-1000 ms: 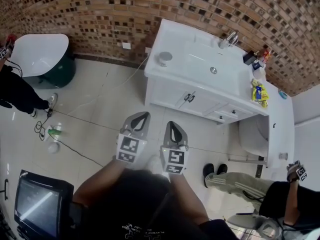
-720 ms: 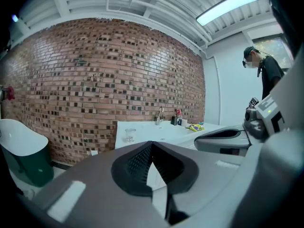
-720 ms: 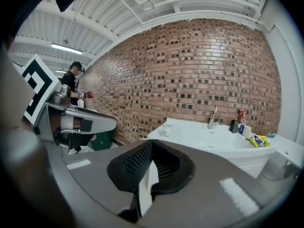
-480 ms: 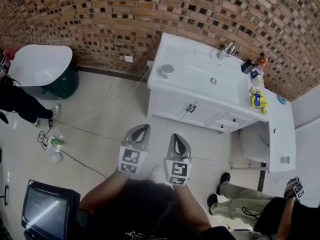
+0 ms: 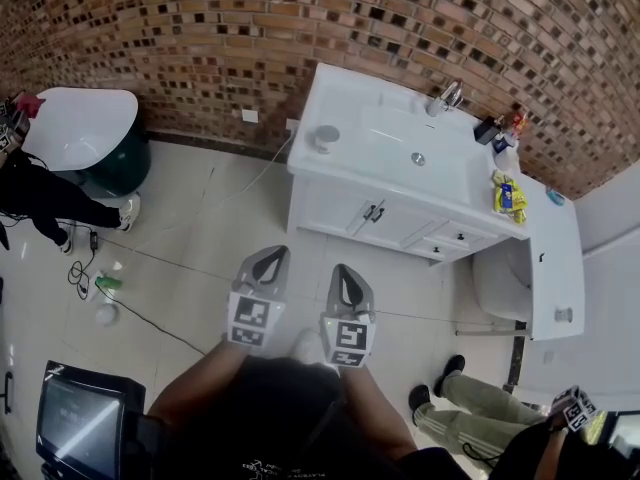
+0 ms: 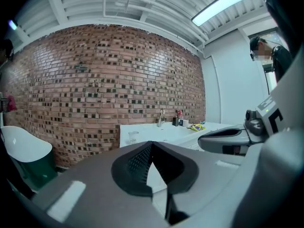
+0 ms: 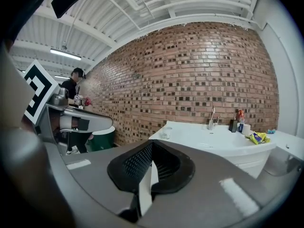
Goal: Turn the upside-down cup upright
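A small clear cup stands on the left end of the white vanity top, far ahead of both grippers; I cannot tell from here which way up it is. It also shows in the left gripper view as the cup and in the right gripper view as the cup. My left gripper and right gripper hang side by side over the tiled floor, well short of the vanity. Both are shut with nothing between the jaws, as seen at the left gripper and right gripper.
On the vanity are a faucet, a basin, small bottles and a yellow packet. A toilet stands to its right. A white tub, a monitor, a floor cable and two people are around.
The head view has shifted slightly, so the vanity sits a bit lower in frame. The person at lower right has moved. Both grippers stay side by side and shut.
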`<state>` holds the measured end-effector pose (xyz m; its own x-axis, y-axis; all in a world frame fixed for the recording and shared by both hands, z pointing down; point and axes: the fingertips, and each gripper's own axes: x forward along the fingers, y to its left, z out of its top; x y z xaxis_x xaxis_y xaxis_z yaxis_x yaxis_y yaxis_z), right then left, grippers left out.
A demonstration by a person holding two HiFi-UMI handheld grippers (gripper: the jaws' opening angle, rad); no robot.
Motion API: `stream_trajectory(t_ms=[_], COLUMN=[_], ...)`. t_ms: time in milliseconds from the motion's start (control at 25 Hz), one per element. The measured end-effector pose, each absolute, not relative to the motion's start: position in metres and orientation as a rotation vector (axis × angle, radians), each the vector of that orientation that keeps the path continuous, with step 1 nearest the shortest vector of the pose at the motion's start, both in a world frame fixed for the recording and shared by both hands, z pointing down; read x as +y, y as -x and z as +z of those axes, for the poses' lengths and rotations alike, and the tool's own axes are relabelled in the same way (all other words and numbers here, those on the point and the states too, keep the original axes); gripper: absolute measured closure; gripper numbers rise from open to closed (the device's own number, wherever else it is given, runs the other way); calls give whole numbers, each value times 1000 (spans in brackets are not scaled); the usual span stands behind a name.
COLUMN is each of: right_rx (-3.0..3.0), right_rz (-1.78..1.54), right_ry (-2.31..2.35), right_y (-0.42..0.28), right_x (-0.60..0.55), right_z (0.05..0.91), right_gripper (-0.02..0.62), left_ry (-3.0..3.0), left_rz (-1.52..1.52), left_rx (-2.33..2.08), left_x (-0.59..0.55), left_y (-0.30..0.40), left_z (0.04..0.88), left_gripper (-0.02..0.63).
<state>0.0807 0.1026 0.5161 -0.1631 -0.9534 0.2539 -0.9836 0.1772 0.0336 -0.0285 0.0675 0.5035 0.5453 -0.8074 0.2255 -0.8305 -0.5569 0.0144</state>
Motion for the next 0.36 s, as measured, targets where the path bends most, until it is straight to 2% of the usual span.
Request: stream_trajectory(t_ms=[360], right_rx=[-2243], right_rz=[222], right_ry=[-1863], right_y=[-74], right_x=[95], right_z=[515], right_gripper=[583], left_ry=[-2651], left_rz=[283], left_rx=[-1395], left_x=[63], left_y=[29], left_z=[508], left_gripper=[612])
